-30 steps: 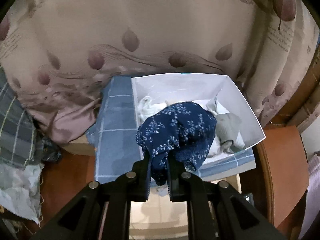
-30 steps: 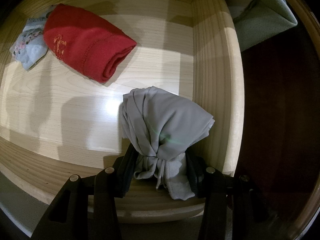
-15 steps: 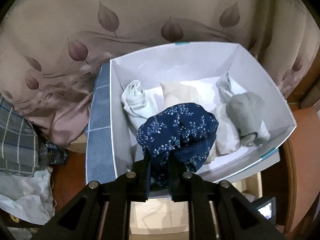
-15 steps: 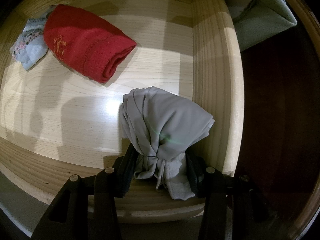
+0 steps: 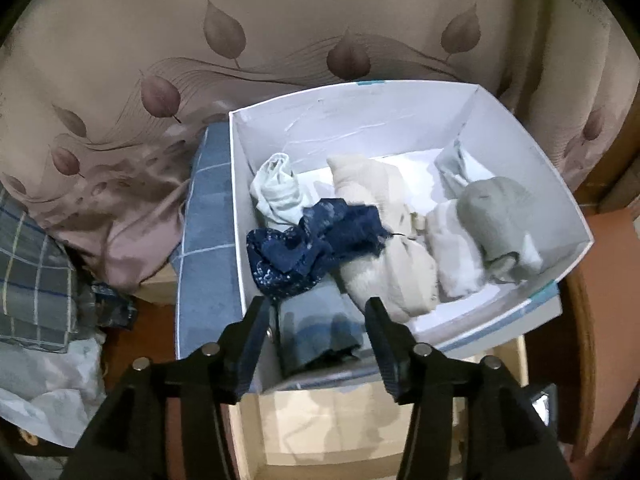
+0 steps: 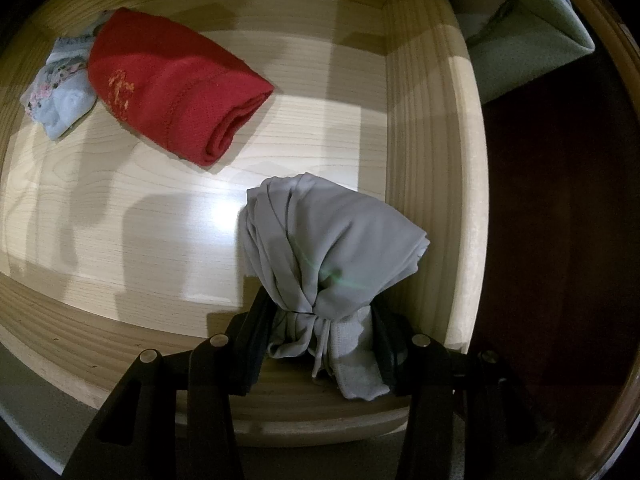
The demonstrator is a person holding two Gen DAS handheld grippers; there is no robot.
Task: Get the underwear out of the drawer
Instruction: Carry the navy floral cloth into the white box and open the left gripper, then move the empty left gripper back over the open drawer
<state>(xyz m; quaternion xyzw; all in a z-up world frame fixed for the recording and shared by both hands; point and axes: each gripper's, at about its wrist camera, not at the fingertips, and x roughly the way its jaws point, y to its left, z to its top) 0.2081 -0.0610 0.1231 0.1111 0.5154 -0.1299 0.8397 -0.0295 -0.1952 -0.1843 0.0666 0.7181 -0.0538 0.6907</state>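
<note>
The left gripper (image 5: 318,322) hangs over a white box (image 5: 576,216). Its jaws have just been opening and now stand spread apart. The dark blue flowered underwear (image 5: 316,246) is free of them. It lies crumpled in the box, just past the fingertips, near the box's left wall. It is blurry here. Its long side runs from the lower left up to the right, and its far end lies over a cream roll (image 5: 384,240). Between the spread fingers a folded blue-grey piece (image 5: 316,332) shows, lower in the box. A pale green roll (image 5: 278,194) sits just behind the blue underwear. A grey roll (image 5: 496,220) and a whitish piece (image 5: 456,256) lie on the right side of the box. The box rests on a blue checked cloth (image 5: 208,248), and a beige curtain with leaves (image 5: 280,40) hangs behind it.

The right gripper (image 6: 320,334) points down into a light wooden drawer (image 6: 424,160). Its jaws pinch a bunch of grey underwear (image 6: 328,248) by its gathered end. The fat end points away from the gripper, toward the back of the drawer, near the right wall. I cannot tell if it touches the drawer floor. A red folded underwear (image 6: 176,84) lies at the back left, its long side slanting from upper left to lower right. A light blue flowered underwear (image 6: 60,92) touches its left end.
</note>
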